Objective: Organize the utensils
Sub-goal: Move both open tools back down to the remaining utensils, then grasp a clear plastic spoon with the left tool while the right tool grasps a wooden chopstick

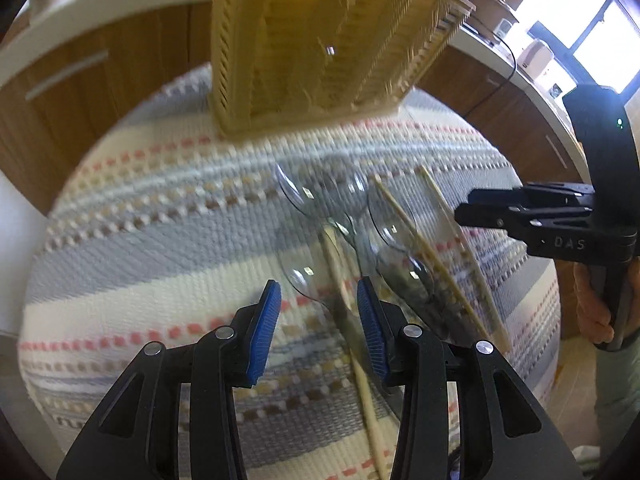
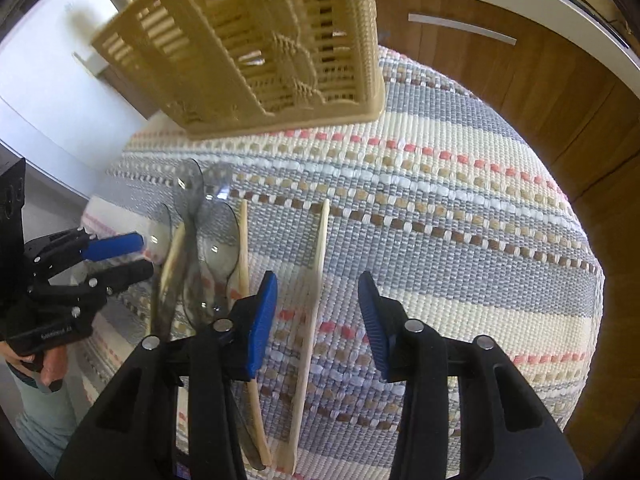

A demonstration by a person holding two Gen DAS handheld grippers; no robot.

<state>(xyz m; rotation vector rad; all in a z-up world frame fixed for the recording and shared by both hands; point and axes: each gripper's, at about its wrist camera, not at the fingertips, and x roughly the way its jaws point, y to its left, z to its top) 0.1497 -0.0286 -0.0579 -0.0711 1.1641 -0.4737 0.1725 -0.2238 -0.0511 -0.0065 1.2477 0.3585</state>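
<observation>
With my left gripper and right gripper both spread empty, I should straddle one clear spoon squarely before squeezing.

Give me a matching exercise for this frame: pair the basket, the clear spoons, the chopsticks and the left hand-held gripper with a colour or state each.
Things:
1. basket
2. clear spoons
3. chopsticks
4. left hand-held gripper

Descriptions:
A. transparent, heaped together on the striped cloth
B. open, blue pads
C. beige lattice walls, standing at the cloth's far end
D. pale wooden sticks lying flat

Pairs: 1-C, 2-A, 3-D, 4-B
</observation>
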